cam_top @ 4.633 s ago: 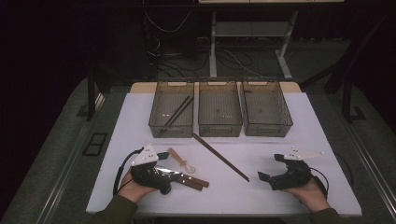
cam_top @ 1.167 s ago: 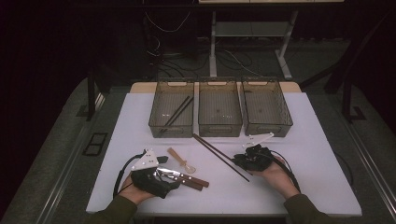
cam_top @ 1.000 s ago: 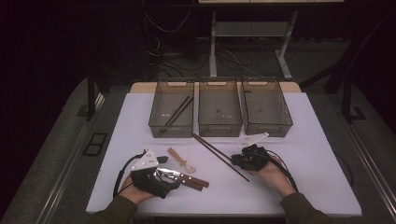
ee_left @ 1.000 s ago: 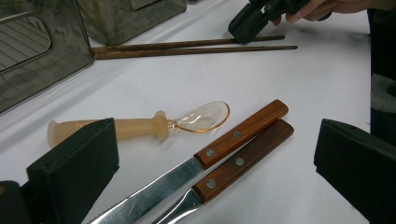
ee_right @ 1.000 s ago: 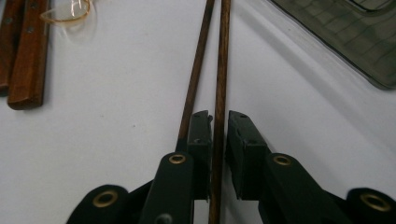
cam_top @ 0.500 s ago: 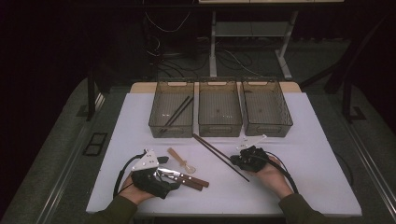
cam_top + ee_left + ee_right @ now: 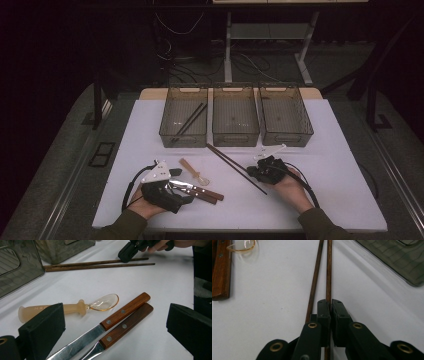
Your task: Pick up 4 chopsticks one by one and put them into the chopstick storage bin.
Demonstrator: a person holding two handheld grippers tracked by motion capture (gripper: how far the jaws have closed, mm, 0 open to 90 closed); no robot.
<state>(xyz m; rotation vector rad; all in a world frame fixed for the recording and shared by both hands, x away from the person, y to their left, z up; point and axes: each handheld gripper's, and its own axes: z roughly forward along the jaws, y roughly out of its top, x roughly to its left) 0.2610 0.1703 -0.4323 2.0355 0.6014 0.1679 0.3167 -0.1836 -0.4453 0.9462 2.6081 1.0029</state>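
A pair of dark wooden chopsticks (image 7: 235,161) lies slantwise at the centre of the high view, running from just below the middle bin (image 7: 235,116) down toward the lower right; the right gripper (image 7: 330,305) has just been closing and now pinches only one stick, the right-hand one in its own view, while the other stick (image 7: 314,282) lies free just beside the jaws, touching nothing that holds it; in the high view that gripper (image 7: 260,171) sits at the lower end of the pair, the hand behind it. To my eye the risk lies there: lift now and one stick comes up alone, the second stays on the white table (image 7: 340,165) or gets knocked and rolls; a grip so near the end could also let the long stick droop or swivel between the pads. Out to the lower left, the left gripper (image 7: 175,186) rests with its jaws wide apart and nothing between them, over two wood-handled knives (image 7: 120,322) lying side by side; a translucent amber spoon (image 7: 72,307) sits just above them. Along the top of the table stand three smoky bins; the left bin (image 7: 183,120) already holds another pair of chopsticks (image 7: 189,121), leaning; the right bin (image 7: 285,116) looks bare.
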